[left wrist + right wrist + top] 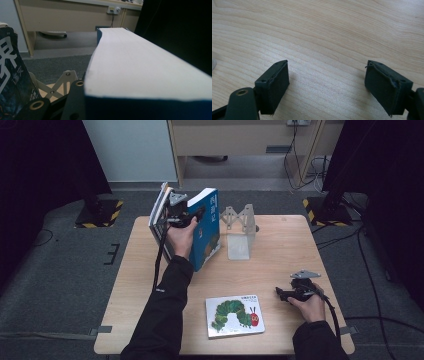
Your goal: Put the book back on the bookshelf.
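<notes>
Three books counted in the high view, plus one metal bookend and two grippers.

Thick blue book [207, 227] held up off the counter [280, 245] at the far left, tilted, clamped by the left gripper [187, 215]. In the left gripper view, white page edge of that blue book [140, 70] lying right between the black fingers [75, 100], cover edge dark blue at the bottom; fingers narrowed onto the book, gripping it. Just left of it, a second book [159, 212], thinner, with a dark cover and pale lettering [10, 75], leaning against the first; cannot tell from these pictures whether held as well or only resting alongside.

Third book, a flat picture book [235, 315] with a green caterpillar on a white cover, lying face up at the near edge of the counter, middle, well apart from the raised pair.

One grey metal bookend [239, 232] standing at the far middle of the counter, just right of the blue book, apart from it; part of it [58, 85] seen past the fingers in the left gripper view.

Right gripper [281, 293] low at the near right of the counter, pointing left toward the picture book, near it but not touching. Fingers [273, 85] spread wide, nothing between them, bare wood grain of the counter [324, 37] beneath.
</notes>
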`<move>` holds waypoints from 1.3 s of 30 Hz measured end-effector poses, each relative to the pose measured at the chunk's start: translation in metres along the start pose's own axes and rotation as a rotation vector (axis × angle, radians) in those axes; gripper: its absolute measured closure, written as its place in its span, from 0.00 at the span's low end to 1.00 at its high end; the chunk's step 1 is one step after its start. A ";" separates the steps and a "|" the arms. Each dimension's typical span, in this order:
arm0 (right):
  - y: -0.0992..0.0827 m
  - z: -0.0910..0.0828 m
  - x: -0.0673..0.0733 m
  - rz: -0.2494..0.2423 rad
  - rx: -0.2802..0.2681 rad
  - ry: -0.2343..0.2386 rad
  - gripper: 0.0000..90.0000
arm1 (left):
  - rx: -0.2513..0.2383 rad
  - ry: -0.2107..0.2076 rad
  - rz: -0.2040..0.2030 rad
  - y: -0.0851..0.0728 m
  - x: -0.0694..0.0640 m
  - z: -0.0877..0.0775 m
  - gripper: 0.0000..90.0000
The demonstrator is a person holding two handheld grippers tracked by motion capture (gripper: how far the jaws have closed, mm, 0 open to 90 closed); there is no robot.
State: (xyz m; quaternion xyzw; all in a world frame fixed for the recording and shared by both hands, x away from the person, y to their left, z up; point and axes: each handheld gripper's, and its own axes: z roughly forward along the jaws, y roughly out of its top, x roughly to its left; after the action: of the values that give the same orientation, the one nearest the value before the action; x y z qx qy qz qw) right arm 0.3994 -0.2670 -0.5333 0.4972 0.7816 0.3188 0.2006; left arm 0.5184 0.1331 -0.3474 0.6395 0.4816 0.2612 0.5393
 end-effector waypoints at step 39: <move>0.000 0.000 0.001 -0.007 0.002 0.006 0.22 | -0.022 0.052 0.091 -0.053 -0.005 -0.015 0.65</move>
State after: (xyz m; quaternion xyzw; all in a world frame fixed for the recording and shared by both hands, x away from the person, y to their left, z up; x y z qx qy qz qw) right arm 0.3987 -0.2660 -0.5331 0.4937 0.7842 0.3188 0.1990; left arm 0.4858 0.1326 -0.3916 0.6478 0.4629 0.3072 0.5213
